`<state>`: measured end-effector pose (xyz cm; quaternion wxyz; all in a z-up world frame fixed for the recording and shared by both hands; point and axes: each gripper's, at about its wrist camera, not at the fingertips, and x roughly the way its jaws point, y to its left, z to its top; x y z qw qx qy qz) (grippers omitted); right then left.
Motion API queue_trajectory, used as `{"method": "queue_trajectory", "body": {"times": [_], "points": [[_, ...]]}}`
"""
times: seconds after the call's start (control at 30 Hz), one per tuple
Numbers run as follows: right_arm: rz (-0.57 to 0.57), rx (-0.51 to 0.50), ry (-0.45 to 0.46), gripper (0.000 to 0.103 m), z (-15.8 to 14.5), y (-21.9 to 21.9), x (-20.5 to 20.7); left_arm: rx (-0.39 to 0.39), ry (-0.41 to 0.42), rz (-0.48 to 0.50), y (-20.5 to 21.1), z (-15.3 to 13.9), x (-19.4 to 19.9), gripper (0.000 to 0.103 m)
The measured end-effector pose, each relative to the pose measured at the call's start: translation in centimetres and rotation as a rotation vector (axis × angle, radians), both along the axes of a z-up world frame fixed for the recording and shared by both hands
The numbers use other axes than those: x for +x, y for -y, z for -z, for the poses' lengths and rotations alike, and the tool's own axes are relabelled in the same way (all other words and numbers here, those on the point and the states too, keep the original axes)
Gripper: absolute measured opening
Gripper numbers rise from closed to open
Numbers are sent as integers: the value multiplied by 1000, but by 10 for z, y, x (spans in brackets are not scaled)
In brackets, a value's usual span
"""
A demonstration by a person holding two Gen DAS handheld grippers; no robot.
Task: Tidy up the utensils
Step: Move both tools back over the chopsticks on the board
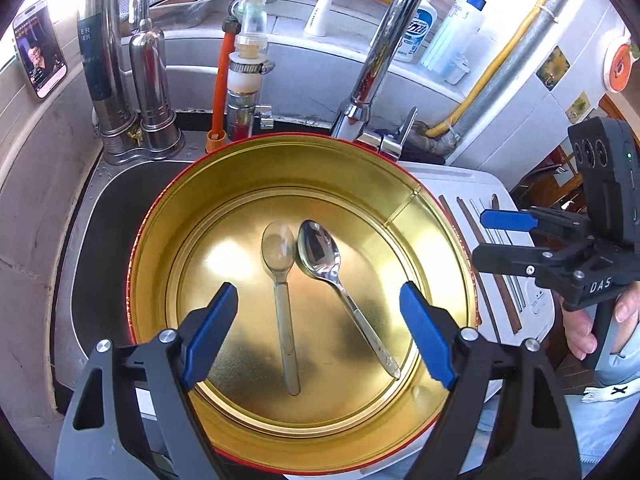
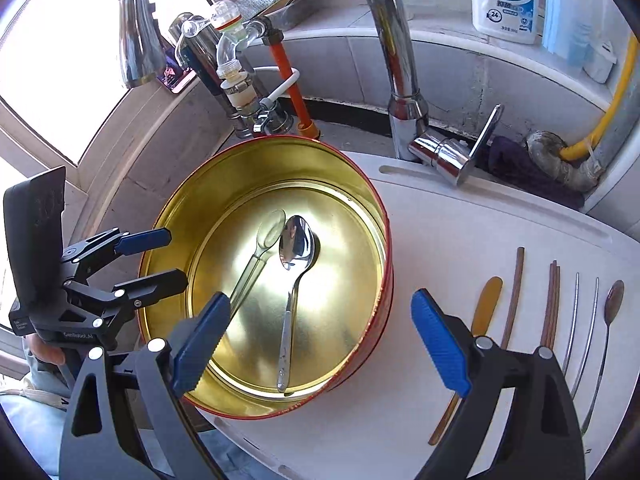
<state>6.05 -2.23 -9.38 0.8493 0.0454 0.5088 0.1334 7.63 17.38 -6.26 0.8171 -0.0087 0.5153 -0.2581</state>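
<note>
Both tools empty, jaws wide. Left tool (image 1: 316, 332) hovers over the gold tin (image 1: 436, 240), nothing between its pads. Right tool (image 2: 320, 344) hovers at the tin's right rim, also empty.

Already in the tin: clear plastic spoon (image 1: 282, 276) and steel spoon (image 1: 332, 276), side by side, bowls touching or nearly so, handles running toward 6 in the left wrist view.

Still loose on the white board (image 2: 460, 240), at 3 o'clock from the tin in the right wrist view: yellow-handled utensil (image 2: 482, 306), single brown chopstick (image 2: 514, 292), brown chopstick pair (image 2: 551, 300), two metal chopsticks (image 2: 576, 320), dark-bowled long spoon (image 2: 612, 308). All lie parallel, long axes roughly 12–6.

My read: the right hand is nearer that row. The yellow-handled piece is closest, at about 2 o'clock from the right tool, with its lower handle hidden behind the right finger. The jaw gap already runs across those long axes, so a shift toward 3 and a descent should line up a pinch; little wrist roll needed.
</note>
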Motion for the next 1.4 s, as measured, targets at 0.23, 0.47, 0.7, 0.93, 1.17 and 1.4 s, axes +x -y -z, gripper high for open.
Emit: {"method": "queue_trajectory", "body": {"times": [0.23, 0.47, 0.7, 0.93, 1.17, 1.4], "points": [[131, 24, 33, 93, -5, 70, -29, -3, 13, 59, 47, -16, -8, 81], [235, 24, 70, 93, -7, 152, -57, 16, 35, 121, 110, -26, -27, 81], [273, -38, 62, 93, 8, 207, -77, 57, 17, 200, 187, -24, -40, 81], [283, -101, 60, 93, 20, 237, -87, 96, -49, 249, 242, -1, -47, 81], [255, -104, 38, 92, 32, 246, -84, 151, -46, 226, 272, 30, -47, 81], [175, -164, -4, 58, 57, 219, -73, 150, -57, 170, 276, 49, -38, 67]]}}
